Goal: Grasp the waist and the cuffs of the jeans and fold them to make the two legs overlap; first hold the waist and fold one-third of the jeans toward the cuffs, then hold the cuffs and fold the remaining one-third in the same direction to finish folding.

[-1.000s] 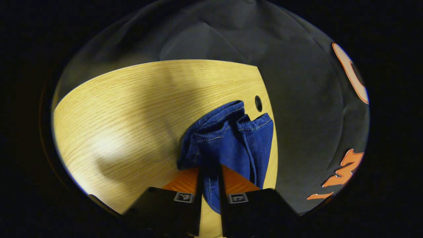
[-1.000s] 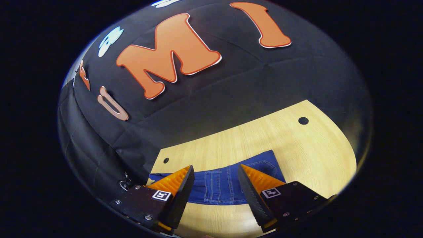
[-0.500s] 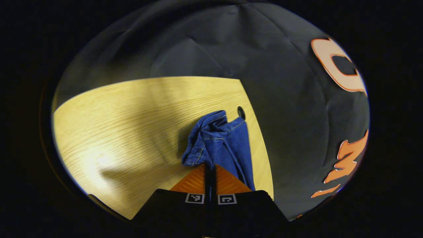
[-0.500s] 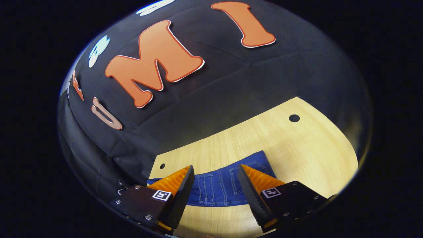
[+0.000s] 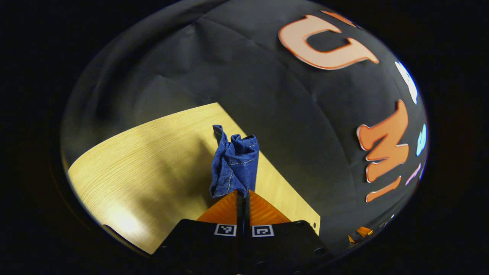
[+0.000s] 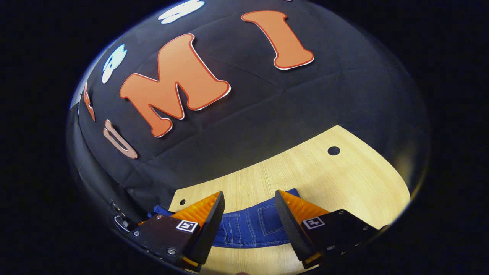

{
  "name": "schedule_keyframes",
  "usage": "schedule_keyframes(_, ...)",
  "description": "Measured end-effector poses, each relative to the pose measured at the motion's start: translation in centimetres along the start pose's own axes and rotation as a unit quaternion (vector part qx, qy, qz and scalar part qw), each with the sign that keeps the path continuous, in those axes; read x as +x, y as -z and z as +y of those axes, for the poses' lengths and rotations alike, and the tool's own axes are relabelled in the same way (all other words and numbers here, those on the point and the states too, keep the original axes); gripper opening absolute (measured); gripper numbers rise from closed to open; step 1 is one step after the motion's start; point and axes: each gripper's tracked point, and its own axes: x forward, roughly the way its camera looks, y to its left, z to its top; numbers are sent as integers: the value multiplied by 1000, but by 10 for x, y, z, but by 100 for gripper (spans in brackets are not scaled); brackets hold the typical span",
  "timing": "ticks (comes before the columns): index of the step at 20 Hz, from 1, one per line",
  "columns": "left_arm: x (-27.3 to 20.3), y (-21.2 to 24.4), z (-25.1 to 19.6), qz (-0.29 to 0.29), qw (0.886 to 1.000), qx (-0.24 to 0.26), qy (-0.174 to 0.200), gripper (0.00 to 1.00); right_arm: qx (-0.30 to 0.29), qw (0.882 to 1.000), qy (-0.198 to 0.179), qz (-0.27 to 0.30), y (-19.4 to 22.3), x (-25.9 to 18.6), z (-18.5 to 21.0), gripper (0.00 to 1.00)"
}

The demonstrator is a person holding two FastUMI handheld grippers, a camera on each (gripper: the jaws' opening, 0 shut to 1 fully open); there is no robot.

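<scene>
Left gripper view: left gripper (image 5: 242, 196) clamped tight on a bunched end of the jeans (image 5: 233, 165), fingers pressed together with denim pinched at the tips. Fabric stands up from the tips toward 12 o'clock, crumpled, hem stitching visible; which end of the jeans this is, can't tell. Bare table (image 5: 145, 172) spreads to 9 o'clock of the denim; table edge runs diagonally just at 3 o'clock of it, booth wall beyond.

Right gripper view: right gripper (image 6: 248, 206) wide open, fingers apart, holding nothing. Jeans (image 6: 254, 227) lie flat on the table (image 6: 344, 179) between and below the fingers, pocket stitching showing; whether the tips touch the cloth can't be told. Far table edge arcs at 12 o'clock, close behind the denim. Open wood from 1 to 3 o'clock, with a small dark hole (image 6: 333, 150) at 1 o'clock and another hole (image 6: 182, 202) at 10 o'clock near the left finger.
</scene>
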Motion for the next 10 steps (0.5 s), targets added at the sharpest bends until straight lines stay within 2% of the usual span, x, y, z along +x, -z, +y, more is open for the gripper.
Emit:
schedule_keyframes(4,-11,15,-83,6,997,54,45,1,-17,1000,0,-6,-4,-3,-6,84)
schedule_keyframes(10,-2,84,-210,48,983,135,113,1,-33,999,-8,-11,-11,-14,-19,84)
